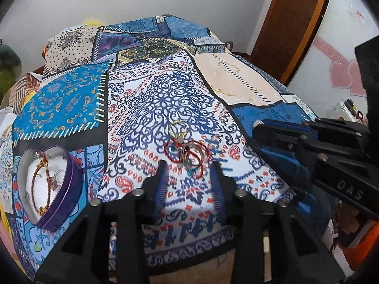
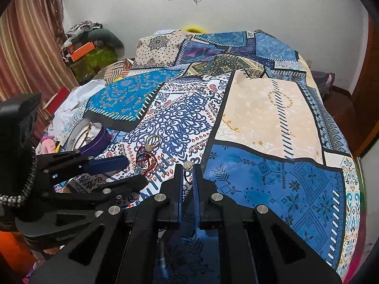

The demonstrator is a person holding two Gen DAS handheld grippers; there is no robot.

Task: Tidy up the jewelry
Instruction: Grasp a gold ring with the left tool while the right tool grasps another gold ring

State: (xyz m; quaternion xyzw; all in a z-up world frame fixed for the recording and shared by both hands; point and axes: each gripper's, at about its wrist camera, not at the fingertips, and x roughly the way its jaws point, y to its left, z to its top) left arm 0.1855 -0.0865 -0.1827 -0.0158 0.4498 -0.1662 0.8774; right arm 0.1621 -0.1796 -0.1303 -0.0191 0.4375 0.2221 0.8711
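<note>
- Jewelry is seen in three places: a loose pile (image 1: 187, 151) on the patchwork bedspread (image 1: 146, 104), some pieces inside a heart-shaped purple tin (image 1: 51, 187), and one ring (image 2: 188, 165) in the right gripper (image 2: 188, 172).
- Within the pile, a gold ring (image 1: 177, 129) lies on the far side; red cord bracelets and metal bangles (image 1: 193, 155) overlap just behind it, toward the camera.
- The tin is placed well to the left of the pile, its lid off; a braided bracelet (image 1: 39, 184) is laid on white padding inside.
- The left gripper (image 1: 189, 172) is held wide open and empty, its fingertips just short of the pile, one to each side.
- The right gripper is nearly closed, a gold ring with a pale stone pinched between its blue pads (image 2: 196, 177), to the right of the pile.
- The bedspread is spread over a bed.
</note>
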